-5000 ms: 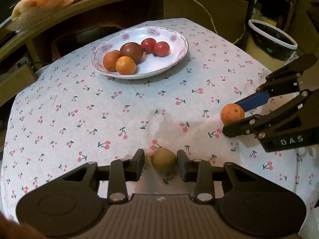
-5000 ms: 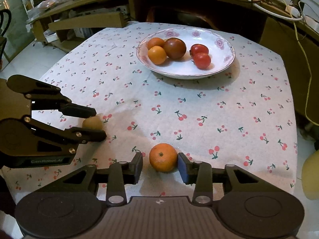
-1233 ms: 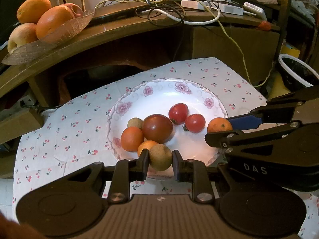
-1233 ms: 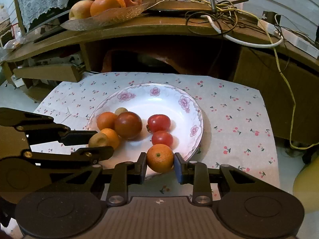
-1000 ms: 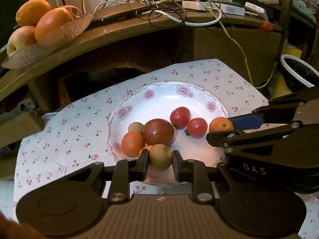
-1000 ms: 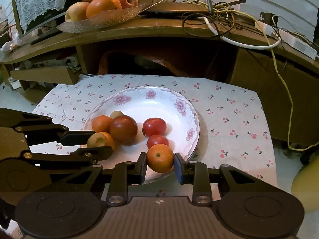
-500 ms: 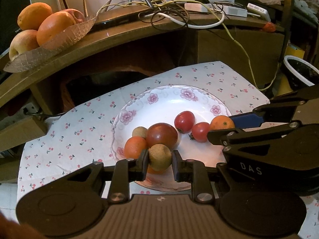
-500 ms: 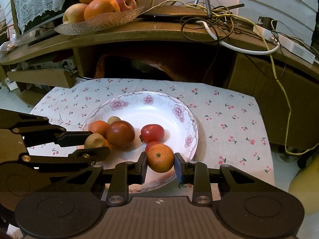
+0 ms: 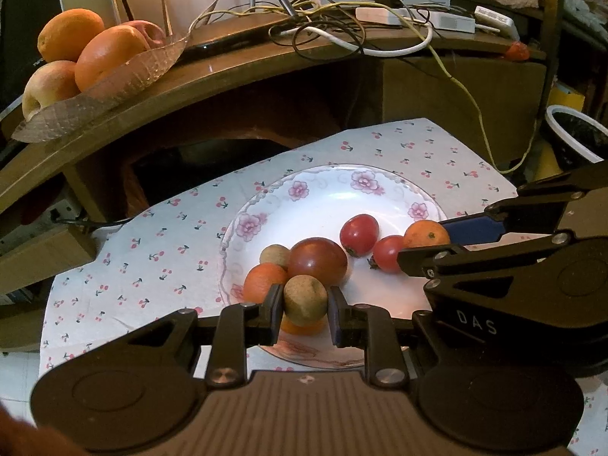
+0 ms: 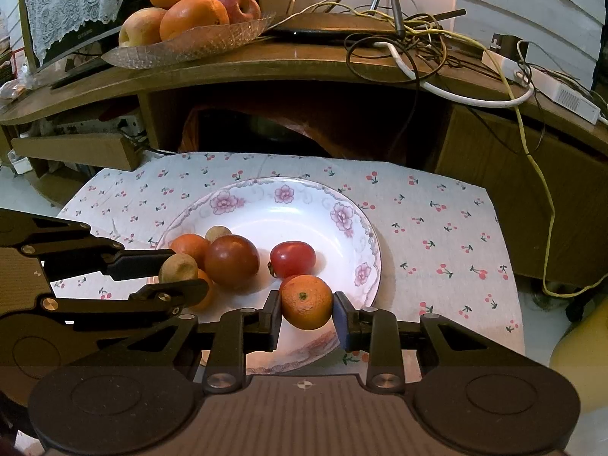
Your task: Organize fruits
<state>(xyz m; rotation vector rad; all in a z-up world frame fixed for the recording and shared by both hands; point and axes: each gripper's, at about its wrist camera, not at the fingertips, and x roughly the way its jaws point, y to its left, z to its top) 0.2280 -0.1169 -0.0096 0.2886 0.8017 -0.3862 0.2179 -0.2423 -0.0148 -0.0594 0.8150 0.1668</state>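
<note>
A white floral plate [image 9: 326,193] [image 10: 304,205] sits on the cherry-print tablecloth [image 9: 152,250]. It holds a dark red tomato [image 9: 317,260] [image 10: 231,260], two small red tomatoes [image 9: 359,228] [image 10: 292,258], oranges [image 9: 262,281] and a small brown fruit [image 9: 274,255]. My left gripper [image 9: 305,306] is shut on a brown kiwi [image 9: 305,300] [image 10: 178,268] above the plate's near left fruits. My right gripper [image 10: 307,313] is shut on an orange [image 10: 307,301] [image 9: 426,235] above the plate's near right side.
A wooden desk [image 10: 304,64] rises behind the table with a glass dish of oranges and apples [image 10: 186,11] [image 9: 87,53] and tangled cables [image 9: 342,26]. A dark bucket with a white rim [image 9: 573,138] stands at the right. Tablecloth lies bare on both sides of the plate.
Both grippers picked their fruits off the tablecloth and carried them over the plate. In the last second both rose slightly and the plate slid lower in view.
</note>
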